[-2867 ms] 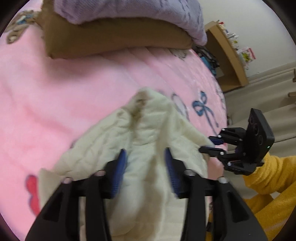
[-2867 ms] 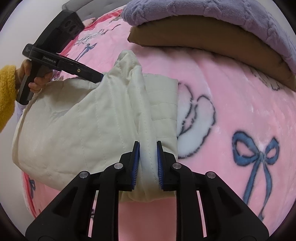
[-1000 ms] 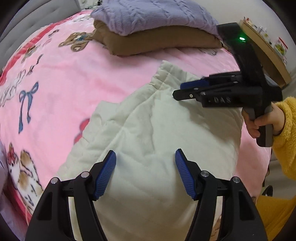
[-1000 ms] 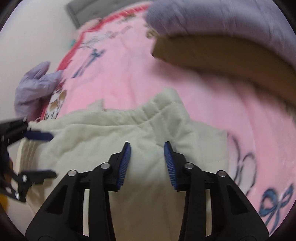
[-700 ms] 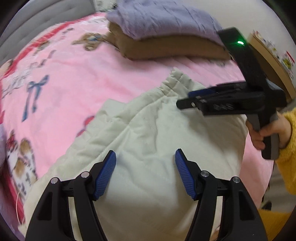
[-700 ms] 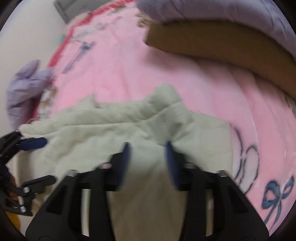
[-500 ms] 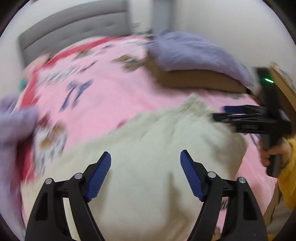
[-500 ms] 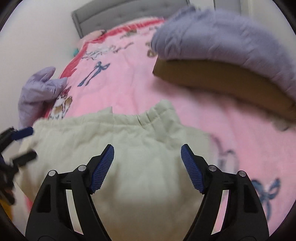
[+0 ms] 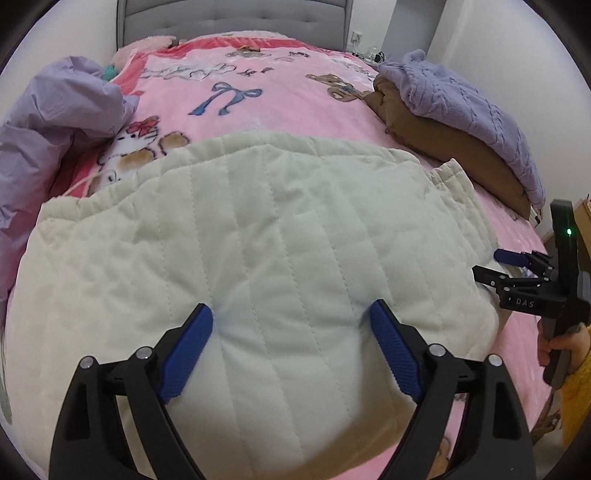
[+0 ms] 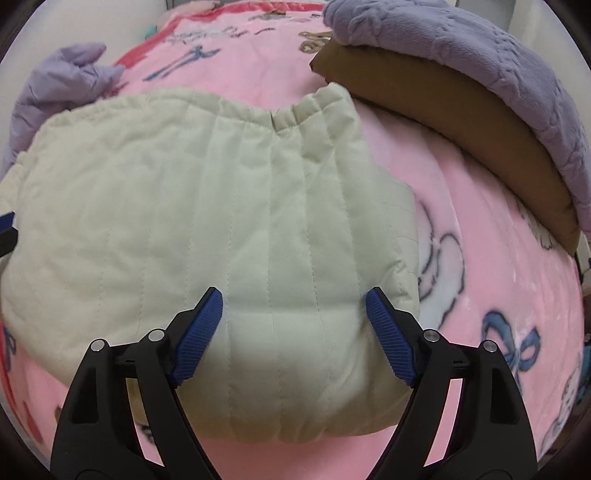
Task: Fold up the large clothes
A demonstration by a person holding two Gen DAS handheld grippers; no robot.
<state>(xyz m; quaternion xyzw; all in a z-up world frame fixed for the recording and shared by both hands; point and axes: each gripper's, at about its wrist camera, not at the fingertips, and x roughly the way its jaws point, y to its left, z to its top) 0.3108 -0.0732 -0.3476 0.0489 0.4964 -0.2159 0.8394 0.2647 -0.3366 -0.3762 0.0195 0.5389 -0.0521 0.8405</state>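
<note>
A cream quilted garment [image 9: 273, 236] lies folded and flat on the pink blanket [image 9: 266, 107]; it also shows in the right wrist view [image 10: 207, 206] with its gathered hem at the far edge. My left gripper [image 9: 290, 332] is open and empty, above the garment's near edge. My right gripper [image 10: 293, 314] is open and empty, above the garment's near right part. In the left wrist view the right gripper [image 9: 517, 269] appears at the garment's right edge, held by a hand in a yellow sleeve.
A folded brown garment [image 9: 443, 147] with a lavender knit [image 9: 461, 99] on top lies at the back right; both show in the right wrist view [image 10: 443, 96]. A crumpled lavender garment [image 9: 55, 122] lies at the left. A grey headboard [image 9: 232, 18] stands behind.
My right gripper let go of the cream garment's fold and both grippers opened wide and pulled back. The garment now lies spread flat rather than bunched.
</note>
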